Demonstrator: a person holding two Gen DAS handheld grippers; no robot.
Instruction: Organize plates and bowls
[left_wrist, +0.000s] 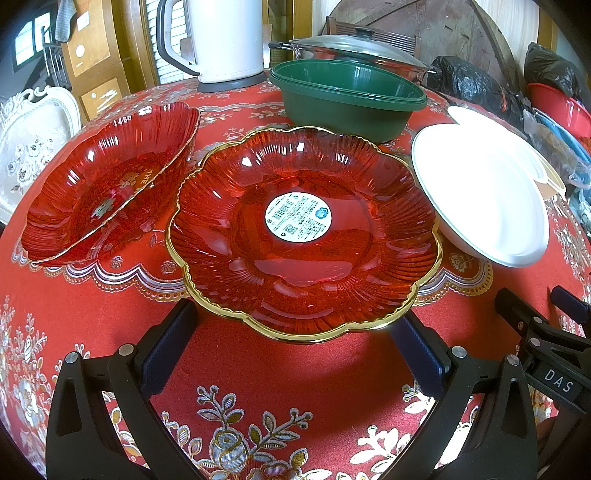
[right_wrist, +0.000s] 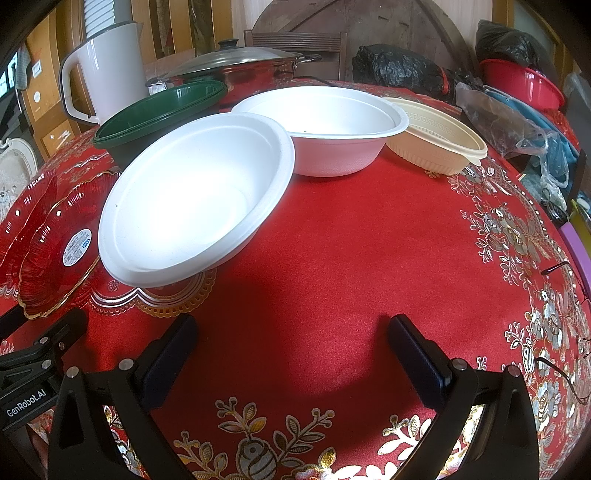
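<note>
A red scalloped plate (left_wrist: 306, 258) with a gold rim and a round white sticker lies flat in the middle of the left wrist view. Its near edge sits between the fingers of my open left gripper (left_wrist: 293, 314). A second red plate (left_wrist: 92, 192) stands tilted to its left. A white foam bowl (right_wrist: 192, 199) leans on the gold-rimmed plate's right rim (right_wrist: 55, 258). Behind it are another white bowl (right_wrist: 321, 140), a cream bowl (right_wrist: 436, 147) and a green bowl (right_wrist: 155, 122). My right gripper (right_wrist: 292, 321) hangs open over bare red cloth, holding nothing.
A white kettle (left_wrist: 221, 37) and a lidded steel pot (left_wrist: 354, 48) stand at the table's far side. Black bags (right_wrist: 399, 74) and a red basin (right_wrist: 524, 81) sit beyond the right edge. The red embroidered cloth (right_wrist: 351, 240) lies bare before the right gripper.
</note>
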